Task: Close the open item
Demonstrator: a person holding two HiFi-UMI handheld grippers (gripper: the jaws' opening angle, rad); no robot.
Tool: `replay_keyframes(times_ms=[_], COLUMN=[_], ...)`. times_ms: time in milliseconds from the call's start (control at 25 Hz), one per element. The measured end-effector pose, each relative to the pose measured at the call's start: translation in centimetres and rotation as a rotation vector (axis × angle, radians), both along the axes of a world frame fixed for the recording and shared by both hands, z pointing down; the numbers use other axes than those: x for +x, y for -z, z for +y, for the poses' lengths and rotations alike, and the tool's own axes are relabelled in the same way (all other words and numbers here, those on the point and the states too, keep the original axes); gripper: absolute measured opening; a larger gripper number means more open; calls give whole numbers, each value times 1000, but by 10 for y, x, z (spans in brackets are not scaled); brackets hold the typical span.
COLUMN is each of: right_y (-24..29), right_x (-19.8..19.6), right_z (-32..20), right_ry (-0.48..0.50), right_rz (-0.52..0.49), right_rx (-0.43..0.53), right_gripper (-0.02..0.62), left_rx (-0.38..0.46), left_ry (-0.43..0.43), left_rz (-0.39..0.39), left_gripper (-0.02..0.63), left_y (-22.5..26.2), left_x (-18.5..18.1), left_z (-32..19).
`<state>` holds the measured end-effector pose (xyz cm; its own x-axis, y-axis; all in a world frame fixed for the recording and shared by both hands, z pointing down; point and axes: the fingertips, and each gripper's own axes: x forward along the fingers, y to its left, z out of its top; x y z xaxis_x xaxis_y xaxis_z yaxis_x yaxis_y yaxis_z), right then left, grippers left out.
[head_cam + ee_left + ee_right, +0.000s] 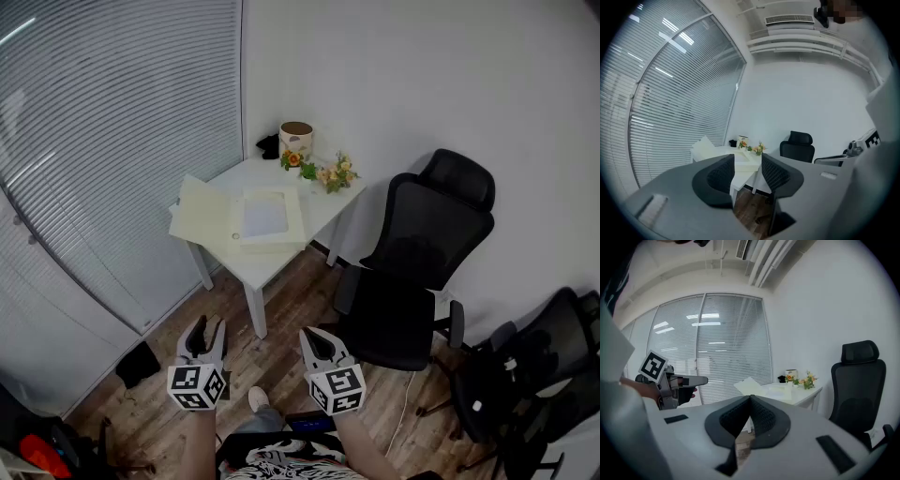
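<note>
Open box (270, 217) sits well ahead of me on table (319, 206), lid (201, 214) flopped leftward, nearer my spread-jawed left gripper (206, 330); right gripper (311, 339) pinched together, empty.

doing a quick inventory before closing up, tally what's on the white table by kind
open box: 1
round pot: 1
flower bunches: 2
small dark item: 1
total: 5

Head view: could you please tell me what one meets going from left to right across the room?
Window blinds → open box on the white table → black office chair → second black chair at the right edge.
</note>
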<state>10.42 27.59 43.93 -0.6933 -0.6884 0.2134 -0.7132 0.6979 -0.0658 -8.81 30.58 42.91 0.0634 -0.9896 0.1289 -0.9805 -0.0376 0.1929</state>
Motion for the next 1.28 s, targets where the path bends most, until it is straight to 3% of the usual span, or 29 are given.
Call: replay_keyframes(times_ms=[320, 720, 1280], right_y=[-2, -40, -74], right_x=[10, 12, -25], right_z=[-6, -30, -232], right_ry=[8, 15, -40], right_rz=[5, 51, 107], right_rx=[5, -72, -108], right_gripper=[2, 2, 2], left_rx=[-13, -42, -160], left_ry=[47, 131, 176], left_rz=[50, 89, 135], left_gripper=[169, 167, 167], left_y=[-7, -32, -100], left_x=[-3, -31, -116], left_z=[-2, -15, -211])
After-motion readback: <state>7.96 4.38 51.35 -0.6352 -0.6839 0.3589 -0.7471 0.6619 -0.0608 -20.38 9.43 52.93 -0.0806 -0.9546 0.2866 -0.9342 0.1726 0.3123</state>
